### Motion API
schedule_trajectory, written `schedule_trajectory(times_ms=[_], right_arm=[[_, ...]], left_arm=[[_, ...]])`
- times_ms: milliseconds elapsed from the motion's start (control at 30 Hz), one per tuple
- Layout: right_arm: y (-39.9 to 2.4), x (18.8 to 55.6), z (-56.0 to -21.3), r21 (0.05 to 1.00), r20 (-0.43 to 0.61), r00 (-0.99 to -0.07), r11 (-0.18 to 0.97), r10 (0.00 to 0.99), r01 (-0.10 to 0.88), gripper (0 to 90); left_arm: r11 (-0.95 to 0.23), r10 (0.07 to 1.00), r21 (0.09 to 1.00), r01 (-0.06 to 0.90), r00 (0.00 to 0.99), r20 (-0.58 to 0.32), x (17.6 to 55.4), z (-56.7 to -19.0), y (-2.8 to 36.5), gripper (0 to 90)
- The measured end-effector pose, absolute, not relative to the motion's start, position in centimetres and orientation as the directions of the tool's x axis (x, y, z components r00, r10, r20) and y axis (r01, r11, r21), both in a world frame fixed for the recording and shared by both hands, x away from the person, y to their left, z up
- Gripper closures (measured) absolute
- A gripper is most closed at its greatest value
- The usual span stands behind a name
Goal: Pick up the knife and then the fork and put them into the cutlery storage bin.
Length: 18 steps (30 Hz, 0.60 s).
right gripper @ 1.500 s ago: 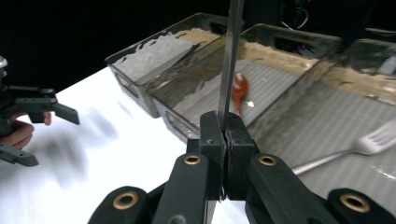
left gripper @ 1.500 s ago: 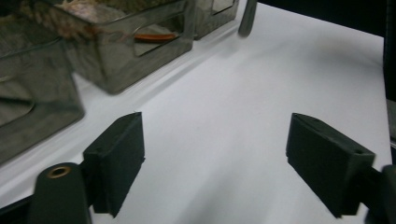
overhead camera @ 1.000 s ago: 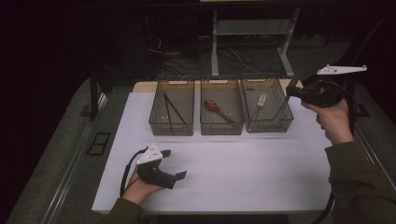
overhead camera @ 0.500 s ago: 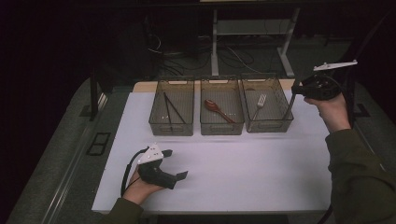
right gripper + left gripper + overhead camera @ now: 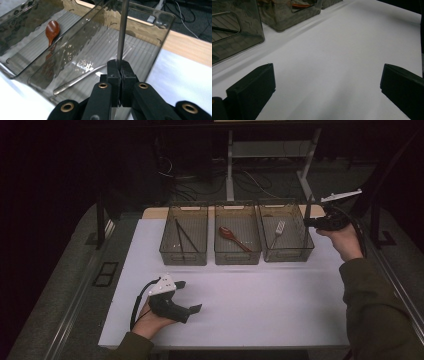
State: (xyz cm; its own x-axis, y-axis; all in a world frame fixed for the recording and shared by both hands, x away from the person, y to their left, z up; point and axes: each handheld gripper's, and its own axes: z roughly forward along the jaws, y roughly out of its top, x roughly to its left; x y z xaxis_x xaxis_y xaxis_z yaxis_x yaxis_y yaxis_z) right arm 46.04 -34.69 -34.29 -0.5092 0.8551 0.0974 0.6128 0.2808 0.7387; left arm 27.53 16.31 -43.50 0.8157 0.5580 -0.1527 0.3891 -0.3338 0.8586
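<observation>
My left gripper (image 5: 172, 297) rests wide open and empty on the table (image 5: 280, 305). My right gripper (image 5: 119, 75) pinches a thin metal utensil (image 5: 122, 32) upright over the fork's bin (image 5: 286, 251); I should lower it level inside.

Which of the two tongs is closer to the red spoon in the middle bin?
Right. The right tongs hover by the rightmost bin; the left tongs rest far from the red spoon.
</observation>
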Motion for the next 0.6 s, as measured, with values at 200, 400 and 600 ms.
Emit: schedule_trajectory(times_ms=[200,400,600], right_arm=[[-32.2,47.9,-35.5,0.740,0.055,-0.528,0.320,0.848,0.591,86.9],[-30.1,49.9,-37.0,0.691,0.013,-0.530,0.376,0.848,0.618,86.6],[-29.8,50.2,-38.0,0.693,0.073,-0.523,0.334,0.849,0.639,72.2]], left_arm=[[-0.338,0.554,0.856,0.390,0.818,-0.154,27.5,-43.5,16.2,0.0],[-0.354,0.543,0.852,0.386,0.826,-0.149,27.5,-43.7,15.9,0.0],[-0.366,0.538,0.847,0.386,0.830,-0.146,27.5,-43.8,15.8,0.0]])
